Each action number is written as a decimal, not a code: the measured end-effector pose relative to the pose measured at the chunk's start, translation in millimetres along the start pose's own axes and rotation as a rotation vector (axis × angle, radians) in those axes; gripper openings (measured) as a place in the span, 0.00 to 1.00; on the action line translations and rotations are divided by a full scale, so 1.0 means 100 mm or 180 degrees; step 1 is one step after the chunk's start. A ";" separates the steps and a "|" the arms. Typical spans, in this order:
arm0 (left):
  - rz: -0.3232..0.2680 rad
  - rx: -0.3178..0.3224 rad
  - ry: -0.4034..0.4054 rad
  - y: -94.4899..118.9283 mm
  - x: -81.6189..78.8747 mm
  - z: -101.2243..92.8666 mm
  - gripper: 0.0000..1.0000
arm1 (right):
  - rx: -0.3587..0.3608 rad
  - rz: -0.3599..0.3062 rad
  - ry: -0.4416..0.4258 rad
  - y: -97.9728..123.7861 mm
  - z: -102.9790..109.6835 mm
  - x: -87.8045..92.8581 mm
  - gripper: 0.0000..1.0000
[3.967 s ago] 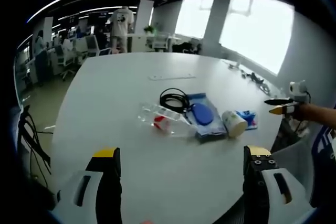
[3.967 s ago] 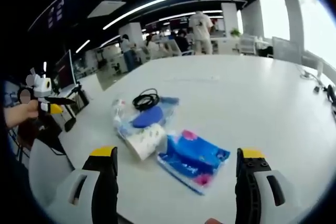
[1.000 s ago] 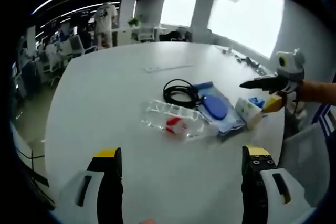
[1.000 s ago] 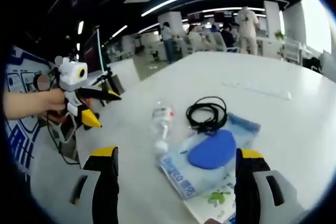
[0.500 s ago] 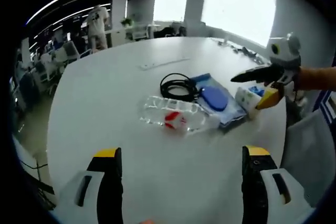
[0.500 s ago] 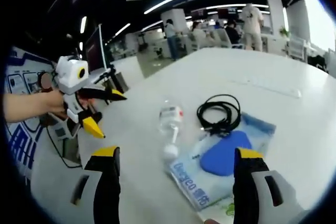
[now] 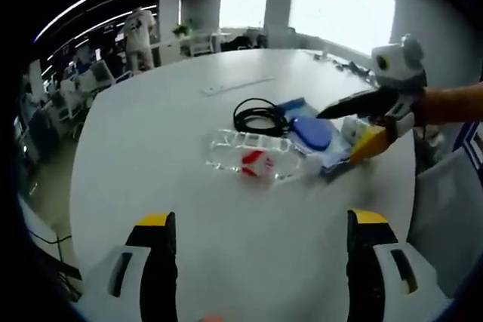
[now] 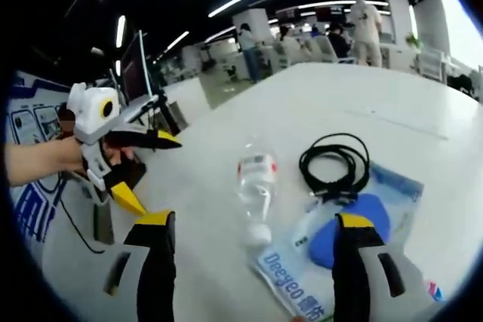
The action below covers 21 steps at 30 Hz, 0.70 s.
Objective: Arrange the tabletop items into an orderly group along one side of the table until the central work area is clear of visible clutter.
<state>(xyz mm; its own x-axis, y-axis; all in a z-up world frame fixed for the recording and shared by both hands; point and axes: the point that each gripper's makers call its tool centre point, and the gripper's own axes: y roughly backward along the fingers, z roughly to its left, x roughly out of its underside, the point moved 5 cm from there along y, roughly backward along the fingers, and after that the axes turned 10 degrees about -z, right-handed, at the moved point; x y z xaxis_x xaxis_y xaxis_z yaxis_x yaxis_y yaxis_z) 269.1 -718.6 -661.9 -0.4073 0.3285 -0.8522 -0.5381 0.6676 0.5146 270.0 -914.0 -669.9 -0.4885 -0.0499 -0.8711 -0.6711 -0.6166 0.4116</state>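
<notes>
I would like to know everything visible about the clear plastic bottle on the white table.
The clear plastic bottle lies on its side on the white table, apparently empty. It has a red and white label around its middle and a whitish cap at one end. It rests beside the blue printed plastic pouch, with the coiled black cable close by. No gripper touches it.

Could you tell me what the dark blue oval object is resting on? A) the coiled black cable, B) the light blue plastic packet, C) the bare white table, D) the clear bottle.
B: in both views the dark blue oval object lies on top of the light blue plastic packet, with the coiled black cable beside it and the clear bottle lying apart on the white table.
</notes>
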 end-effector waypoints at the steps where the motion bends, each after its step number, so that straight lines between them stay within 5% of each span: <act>1: -0.0005 -0.0006 0.0008 0.00 0.01 0.01 0.93 | -0.0020 0.0010 0.0001 -0.04 0.02 0.00 0.83; 21: -0.0105 -0.0080 0.0045 0.02 0.03 0.07 0.93 | -0.0094 0.0335 0.0013 -0.52 0.03 0.19 0.73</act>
<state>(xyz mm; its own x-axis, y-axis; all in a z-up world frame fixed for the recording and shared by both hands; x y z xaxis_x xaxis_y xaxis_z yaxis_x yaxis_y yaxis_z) 272.0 -711.4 -663.8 -0.3993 0.2971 -0.8673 -0.5696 0.6609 0.4886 293.7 -880.1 -707.2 -0.5530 -0.1188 -0.8247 -0.5996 -0.6306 0.4928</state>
